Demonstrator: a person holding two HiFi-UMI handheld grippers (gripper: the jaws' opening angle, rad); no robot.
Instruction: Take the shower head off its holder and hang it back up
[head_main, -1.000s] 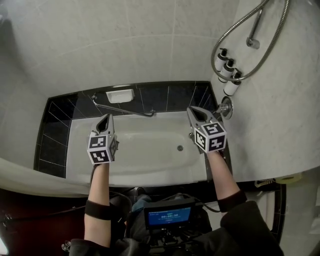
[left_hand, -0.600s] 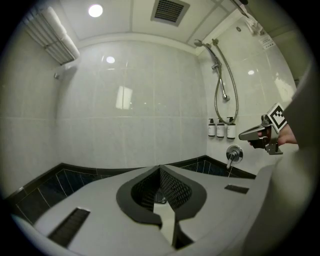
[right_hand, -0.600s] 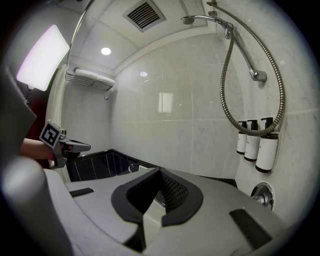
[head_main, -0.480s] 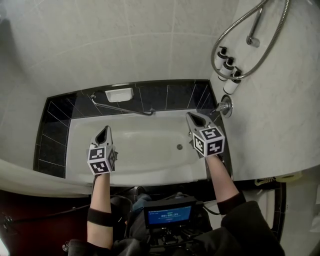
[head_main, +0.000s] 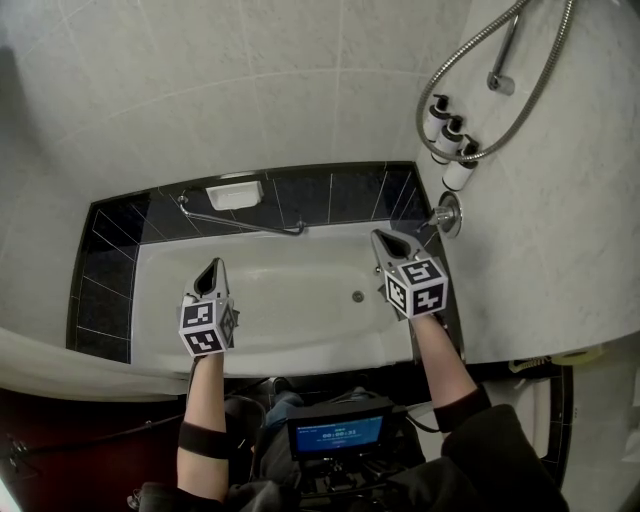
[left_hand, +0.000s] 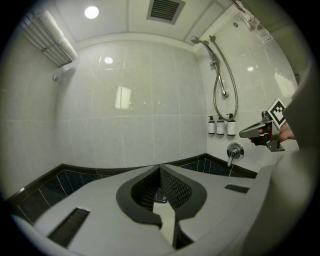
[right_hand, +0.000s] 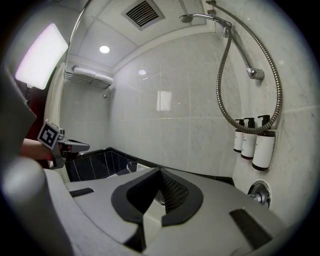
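Closest to the person, below a small screen (head_main: 337, 432), both forearms reach out over the near rim of the bathtub (head_main: 300, 352). The left gripper (head_main: 213, 268) and the right gripper (head_main: 380, 237) each have their jaws pressed together with nothing between them, and both point across the tub at the tiled back wall. Beyond the right gripper, on the side wall, come the tap handle (head_main: 447, 214), then three bottles (head_main: 447, 140), then the metal hose (right_hand: 218, 85) looping up to the shower head (right_hand: 192, 18), which sits in its holder (right_hand: 225, 27) high on the rail, well above both grippers. The lift-off has not begun. To do it well, the right gripper, being nearer that wall, would likely be the one to rise, and its jaws should part before they reach the handle so they close around it just under the holder rather than knock it; the free hose loop should be kept from catching on the bottles. The head view cuts off the shower head and holder at its top edge, and in both gripper views they are small and warped, so how the handle seats in the holder cannot be told.
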